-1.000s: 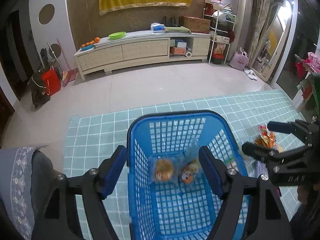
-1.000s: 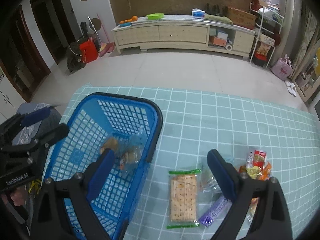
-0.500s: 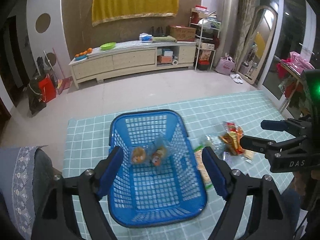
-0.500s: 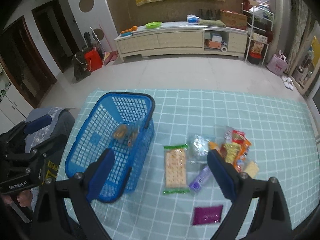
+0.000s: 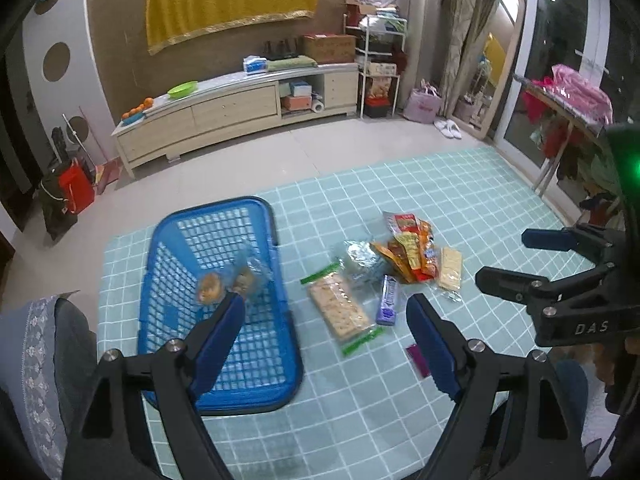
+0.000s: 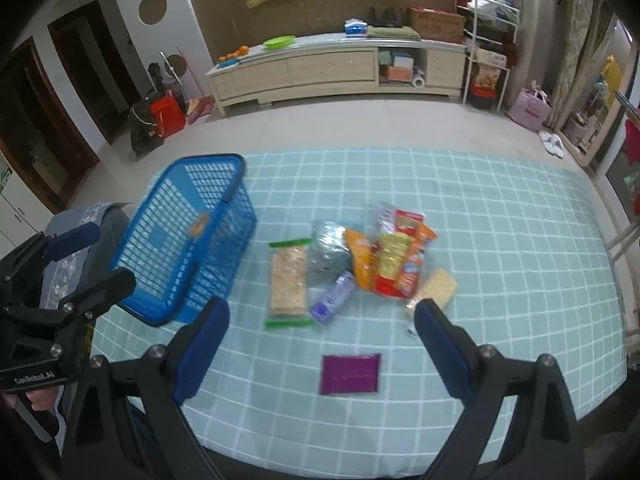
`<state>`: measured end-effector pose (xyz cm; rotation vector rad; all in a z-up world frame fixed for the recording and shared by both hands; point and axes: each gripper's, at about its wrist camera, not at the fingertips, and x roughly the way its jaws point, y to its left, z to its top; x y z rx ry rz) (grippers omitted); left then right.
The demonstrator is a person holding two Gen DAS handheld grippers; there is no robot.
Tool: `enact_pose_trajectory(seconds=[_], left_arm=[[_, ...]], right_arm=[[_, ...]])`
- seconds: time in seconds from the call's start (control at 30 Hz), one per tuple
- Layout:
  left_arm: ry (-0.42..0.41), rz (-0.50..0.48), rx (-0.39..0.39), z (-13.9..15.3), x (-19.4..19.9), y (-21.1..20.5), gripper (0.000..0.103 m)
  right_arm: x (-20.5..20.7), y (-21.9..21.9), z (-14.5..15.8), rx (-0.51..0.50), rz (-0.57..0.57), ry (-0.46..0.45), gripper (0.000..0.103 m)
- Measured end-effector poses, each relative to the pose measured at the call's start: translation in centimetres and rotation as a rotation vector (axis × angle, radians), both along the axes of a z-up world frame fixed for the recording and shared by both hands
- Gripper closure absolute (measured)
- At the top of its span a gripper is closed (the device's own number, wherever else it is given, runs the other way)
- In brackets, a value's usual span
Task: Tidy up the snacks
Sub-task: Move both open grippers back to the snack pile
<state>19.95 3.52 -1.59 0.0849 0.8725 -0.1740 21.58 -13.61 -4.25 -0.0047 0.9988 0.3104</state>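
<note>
A blue plastic basket (image 5: 224,396) stands on the teal checked tablecloth (image 5: 440,184), with two wrapped pastries (image 5: 210,286) inside. Right of it lie a cracker pack with green ends (image 5: 340,310), a purple bar (image 5: 388,300), a silver pouch (image 5: 360,258), red and orange packets (image 5: 412,248) and a pale wafer pack (image 5: 450,268). A magenta packet (image 6: 350,374) lies nearest the front edge. My left gripper (image 5: 325,312) hovers open above the basket's right side, nothing between its fingers. My right gripper (image 6: 322,312) hangs open over the loose snacks, above the magenta packet.
A grey patterned cushion (image 5: 32,340) sits at the table's left edge. Beyond the table are tiled floor and a long cream sideboard (image 5: 224,116). A mirror and a clothes rail (image 5: 568,96) stand to the right. Bare cloth spreads behind and right of the snacks.
Both grippers have pulled back and up from the basket and shifted right. The snack pile and the magenta packet have come into view. The left jaws stand a little wider.
</note>
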Motion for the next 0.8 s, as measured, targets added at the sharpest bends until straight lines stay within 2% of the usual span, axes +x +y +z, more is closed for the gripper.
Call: enact_pose_trajectory(seconds=[0.4,0.5,0.8], left_arm=[[0.075,-0.032,-0.013,-3.7,2.3,-5.6,0.021],[0.090,-0.033,0.012,-4.7,3.1,-6.8,0.021],[0.152,-0.006,0.025,-10.0,6.1,-8.8,0.021]], right_arm=[[1.2,-6.2,-3.1,0.013,-0.067,0.044,0.007],[1.6,-7.3,-4.0,0.011,-0.085,0.049,0.007],[3.5,-8.2,-7.2,-0.006,-0.118,0.049,0.007]])
